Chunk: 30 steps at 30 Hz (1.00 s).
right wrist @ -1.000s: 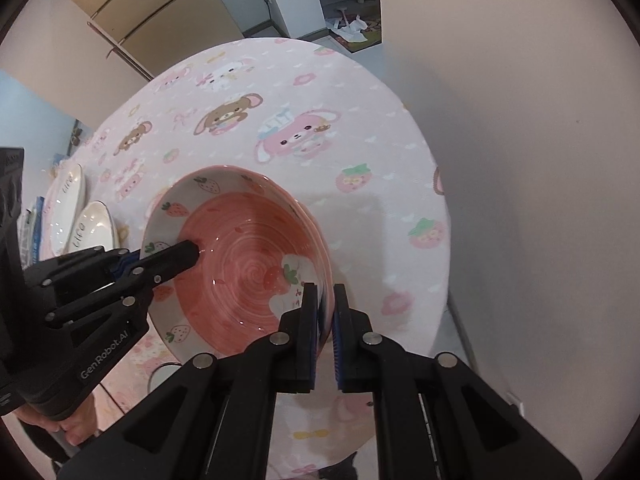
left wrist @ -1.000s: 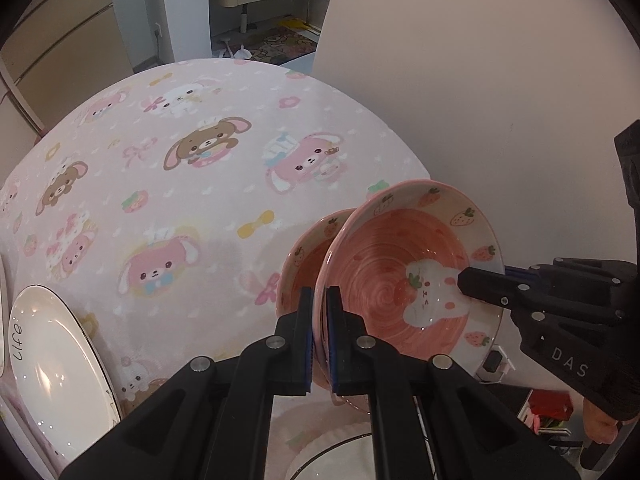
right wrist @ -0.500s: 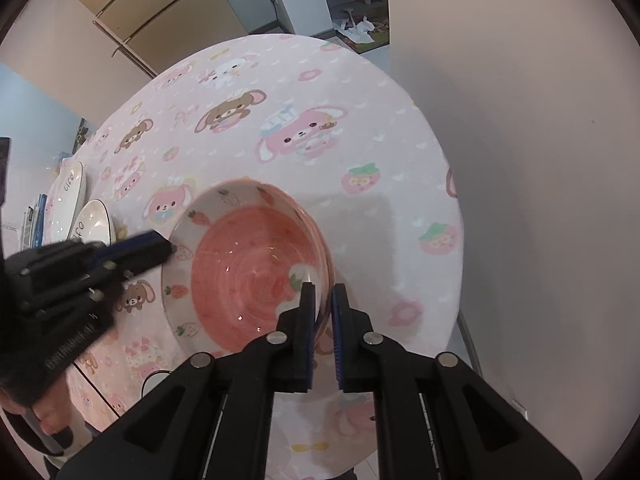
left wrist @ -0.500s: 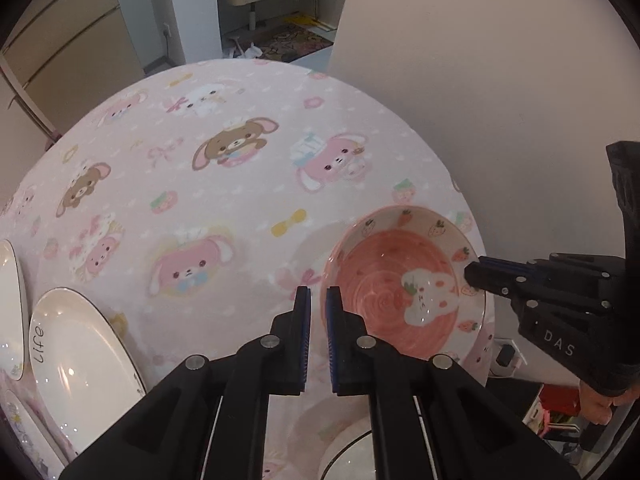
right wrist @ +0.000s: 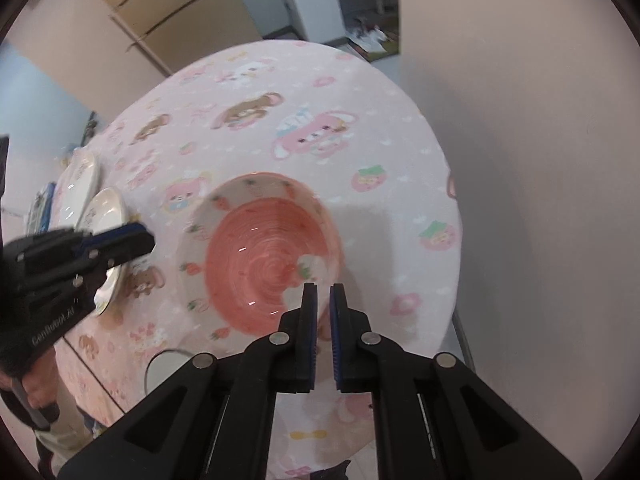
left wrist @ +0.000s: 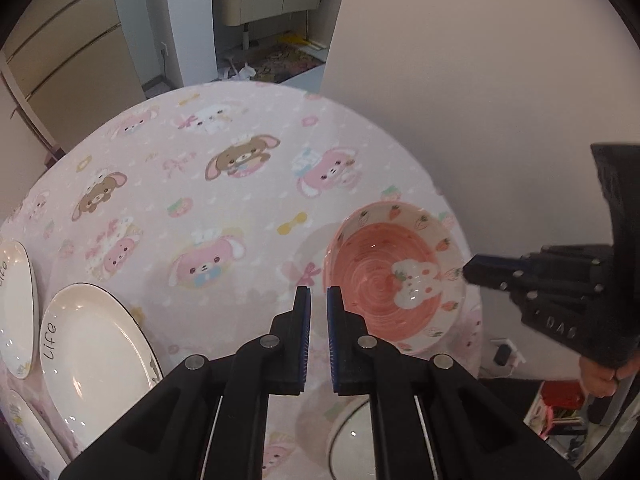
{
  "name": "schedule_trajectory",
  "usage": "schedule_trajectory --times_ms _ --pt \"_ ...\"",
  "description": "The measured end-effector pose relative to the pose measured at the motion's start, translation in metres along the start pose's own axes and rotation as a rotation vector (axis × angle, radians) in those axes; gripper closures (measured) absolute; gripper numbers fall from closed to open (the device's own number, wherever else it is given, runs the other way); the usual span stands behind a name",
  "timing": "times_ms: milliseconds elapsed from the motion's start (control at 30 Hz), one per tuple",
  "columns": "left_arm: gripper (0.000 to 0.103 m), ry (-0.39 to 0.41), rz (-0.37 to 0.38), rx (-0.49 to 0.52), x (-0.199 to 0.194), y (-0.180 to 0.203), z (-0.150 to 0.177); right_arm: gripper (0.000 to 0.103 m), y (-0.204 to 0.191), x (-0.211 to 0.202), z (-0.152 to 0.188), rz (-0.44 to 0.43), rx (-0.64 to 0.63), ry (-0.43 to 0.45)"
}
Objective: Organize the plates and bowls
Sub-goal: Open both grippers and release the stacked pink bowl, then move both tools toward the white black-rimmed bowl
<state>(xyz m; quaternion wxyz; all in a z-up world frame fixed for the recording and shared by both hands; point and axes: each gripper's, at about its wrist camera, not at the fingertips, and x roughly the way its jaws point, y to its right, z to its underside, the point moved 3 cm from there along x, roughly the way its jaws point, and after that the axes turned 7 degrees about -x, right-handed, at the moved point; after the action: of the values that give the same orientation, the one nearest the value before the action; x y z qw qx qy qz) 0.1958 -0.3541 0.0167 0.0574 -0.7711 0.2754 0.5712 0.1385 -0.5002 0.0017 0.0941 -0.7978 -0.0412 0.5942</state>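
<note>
1. Pink glazed bowl (left wrist: 394, 282), round and shallow, resting on the tablecloth (left wrist: 224, 216) near the table's right edge; coral spiral inside, a white rabbit and strawberries on its pale rim.
2. Possibly nested on a second bowl beneath, judging by a doubled rim; too blurred in the right wrist view (right wrist: 260, 256) to settle.
3. Left gripper (left wrist: 318, 300) hovering just beside the bowl's near-left rim, black fingers with ribbed blue pads (left wrist: 306, 320) parted by a narrow gap, gripping nothing.
4. Right gripper (right wrist: 323, 298) above the bowl's near rim, likewise slightly parted and bare, no contact visible.
5. Seen from the left camera, right gripper (left wrist: 470, 270) tip close to the bowl's right rim.
6. Glossy white oval plates (left wrist: 94, 352) with thin dark edging and the word "life", lying side by side at the left of the table, well apart from the bowl.
7. Another white round dish (left wrist: 356, 436) partly hidden under the left gripper.
8. Soft pink cloth printed with cartoon bears, bunnies and bows, draped over a round table.
</note>
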Motion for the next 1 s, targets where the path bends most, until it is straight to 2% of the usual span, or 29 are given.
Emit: schedule_trajectory --times_ms 100,167,200,233,300,333,367,500,567,733,900,967,1000 --pt "0.092 0.076 -0.016 0.002 -0.022 0.002 -0.002 0.097 -0.009 -0.015 0.003 -0.022 -0.02 0.024" --pt "0.08 0.164 -0.059 0.029 -0.039 0.003 -0.002 0.096 -0.016 -0.025 0.004 -0.028 -0.037 0.041" --pt "0.062 0.209 -0.075 0.035 -0.048 0.003 -0.001 0.095 -0.02 -0.032 0.006 -0.025 -0.048 0.054" --pt "0.039 0.243 -0.071 0.032 -0.057 0.002 0.002 0.089 -0.024 -0.038 0.008 -0.02 -0.059 0.068" --pt "0.015 0.285 -0.037 0.033 -0.071 0.0 0.006 0.069 -0.033 -0.05 0.013 -0.01 -0.09 0.099" --pt "0.014 0.307 -0.029 0.038 -0.078 -0.001 0.01 0.051 -0.037 -0.054 0.015 -0.015 -0.099 0.111" --pt "0.014 0.319 -0.03 0.042 -0.083 0.0 0.013 0.045 -0.04 -0.058 0.018 -0.025 -0.101 0.123" --pt "0.014 0.33 -0.023 0.059 -0.1 0.001 0.03 0.045 -0.049 -0.065 0.029 -0.047 -0.111 0.124" --pt "0.014 0.391 0.002 0.045 -0.114 -0.003 0.042 0.042 -0.054 -0.067 0.034 -0.043 -0.118 0.126" --pt "0.014 0.535 0.004 0.037 -0.148 -0.004 0.07 0.039 -0.065 -0.073 0.048 -0.041 -0.151 0.15" --pt "0.014 0.647 -0.004 0.055 -0.176 -0.001 0.091 0.028 -0.074 -0.092 0.059 -0.026 -0.165 0.217" --pt "0.011 0.689 -0.007 0.066 -0.185 0.001 0.099 0.018 -0.075 -0.101 0.062 -0.022 -0.156 0.254" --pt "0.0 0.708 -0.003 0.074 -0.189 0.001 0.103 0.015 -0.075 -0.107 0.064 -0.01 -0.147 0.279"
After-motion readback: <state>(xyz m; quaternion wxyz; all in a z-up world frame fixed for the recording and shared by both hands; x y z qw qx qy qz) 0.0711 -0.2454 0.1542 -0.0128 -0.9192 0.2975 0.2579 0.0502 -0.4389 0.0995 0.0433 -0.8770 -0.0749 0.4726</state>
